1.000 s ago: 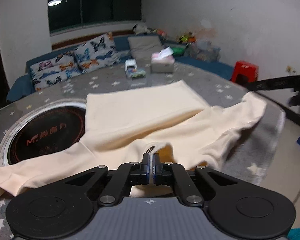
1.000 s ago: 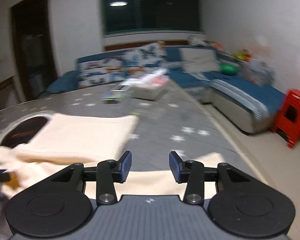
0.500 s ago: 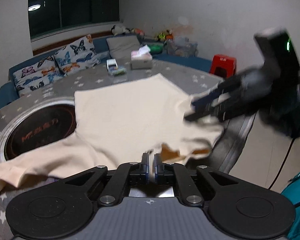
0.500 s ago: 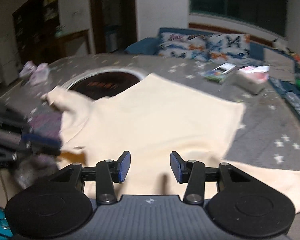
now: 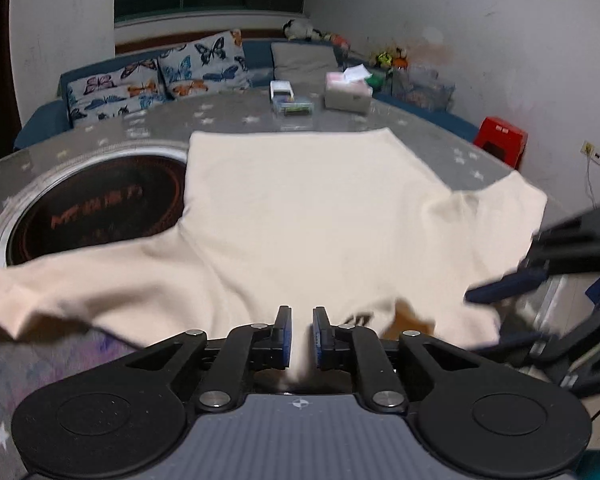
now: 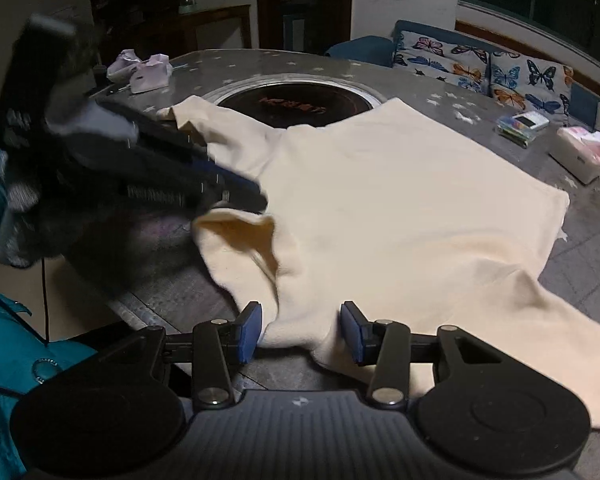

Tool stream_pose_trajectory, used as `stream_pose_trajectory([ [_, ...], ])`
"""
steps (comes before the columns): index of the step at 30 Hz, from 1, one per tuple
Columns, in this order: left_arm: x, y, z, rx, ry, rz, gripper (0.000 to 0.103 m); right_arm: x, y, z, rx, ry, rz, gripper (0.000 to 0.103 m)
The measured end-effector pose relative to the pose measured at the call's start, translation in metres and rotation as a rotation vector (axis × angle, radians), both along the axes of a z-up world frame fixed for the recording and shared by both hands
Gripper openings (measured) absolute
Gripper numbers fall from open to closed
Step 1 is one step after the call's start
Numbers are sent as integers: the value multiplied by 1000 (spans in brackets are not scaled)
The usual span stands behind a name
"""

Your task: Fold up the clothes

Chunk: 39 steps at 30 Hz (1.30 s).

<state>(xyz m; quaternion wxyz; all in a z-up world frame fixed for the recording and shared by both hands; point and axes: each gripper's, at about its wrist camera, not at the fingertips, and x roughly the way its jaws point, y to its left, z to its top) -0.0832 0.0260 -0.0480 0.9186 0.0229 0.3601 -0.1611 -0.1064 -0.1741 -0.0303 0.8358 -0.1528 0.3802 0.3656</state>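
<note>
Your left gripper [image 5: 301, 334] sits at the near hem of the cream T-shirt [image 5: 300, 216], jaws parted by a narrow gap with a strip of the fabric showing between the blue pads; you cannot tell from this view whether the pads actually pinch it. Your right gripper [image 6: 302, 332] is spread wide, its blue pads on either side of a shoulder edge of the same shirt without closing on it.

You have the shirt spread across the grey star-patterned table [image 5: 228, 120], its lower body lying flat toward the far side and one sleeve draped over the rim of the round black hotplate [image 5: 96, 204] set into the tabletop. The neck opening [image 6: 256, 240] faces the table's near edge, folded open so the yellowish inside shows.

Beyond the shirt you can see a tissue box [image 5: 348, 94] and a small clear case [image 5: 292, 106] on the table, with butterfly-print cushions [image 5: 160, 76] on the blue sofa behind. A red stool [image 5: 500, 140] stands by the wall.
</note>
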Motion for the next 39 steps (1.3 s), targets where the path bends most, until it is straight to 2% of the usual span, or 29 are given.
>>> stream_pose_trajectory([
  [2,-6,10,4,-9,-6,27,19,2,-1,6,15,-5,-1,44],
  [4,-7,24,9,-12,-24,84,34,6,-2,12,39,-20,-9,45],
  [6,-7,42,14,0,-50,176,44,12,-2,15,57,-35,-21,47],
  [7,-6,52,16,8,-57,234,46,15,-2,16,64,-41,-29,50],
  [12,5,109,25,52,-82,543,54,34,0,7,84,-31,-81,50],
  [14,8,134,27,72,-92,652,54,38,1,3,85,-20,-92,50],
  [17,16,166,24,85,-64,770,55,44,1,-4,85,-6,-107,50],
  [19,24,182,18,89,-26,813,55,46,1,-6,84,-1,-116,50],
  [23,33,188,11,88,-10,777,53,49,0,-10,80,5,-133,51],
  [26,40,189,8,92,-11,737,31,52,-1,-11,78,7,-147,51],
  [28,44,189,6,94,-11,711,12,53,-2,-11,84,7,-161,51],
  [30,48,189,4,101,-15,687,6,55,-4,-11,88,8,-177,51],
  [35,59,185,9,203,-116,689,5,57,-6,-12,82,9,-195,53],
  [39,69,188,5,256,-115,678,5,58,-6,-13,81,9,-198,56],
])
